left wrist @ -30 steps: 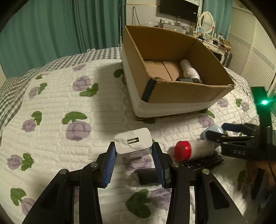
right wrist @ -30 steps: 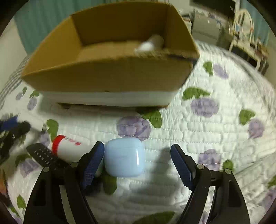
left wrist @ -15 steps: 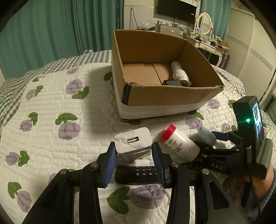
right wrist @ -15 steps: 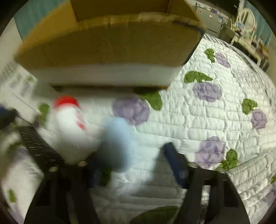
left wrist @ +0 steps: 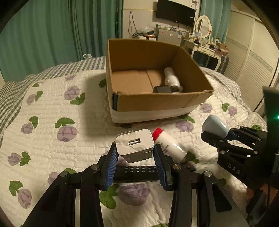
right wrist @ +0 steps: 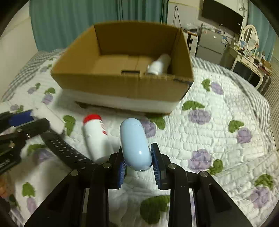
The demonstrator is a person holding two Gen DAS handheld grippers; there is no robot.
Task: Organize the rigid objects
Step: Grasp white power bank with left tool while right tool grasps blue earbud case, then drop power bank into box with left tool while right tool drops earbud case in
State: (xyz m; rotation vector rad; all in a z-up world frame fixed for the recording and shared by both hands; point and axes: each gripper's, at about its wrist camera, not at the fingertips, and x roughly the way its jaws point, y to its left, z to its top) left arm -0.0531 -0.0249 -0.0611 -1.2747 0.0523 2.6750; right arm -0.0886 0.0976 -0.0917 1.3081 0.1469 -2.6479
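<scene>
My left gripper (left wrist: 135, 153) is shut on a white USB charger (left wrist: 134, 145) and holds it above the quilt. My right gripper (right wrist: 138, 158) is shut on a light blue earbud case (right wrist: 135, 144), also lifted; the case also shows in the left wrist view (left wrist: 215, 126). A white bottle with a red cap (right wrist: 95, 136) and a black remote (right wrist: 68, 153) lie on the quilt below. The open cardboard box (left wrist: 157, 103) stands ahead, holding a white cylinder (left wrist: 171, 80) and a small black item (left wrist: 162, 90).
The flowered white quilt (right wrist: 218, 122) covers the bed. Green curtains (left wrist: 52, 35) hang behind. A dresser with a mirror (left wrist: 203, 29) and a wall TV (left wrist: 175, 11) stand at the back right.
My right gripper closed on the blue case and lifted it off the quilt. My left gripper rose and pulled back with the charger, so the remote and bottle show below.
</scene>
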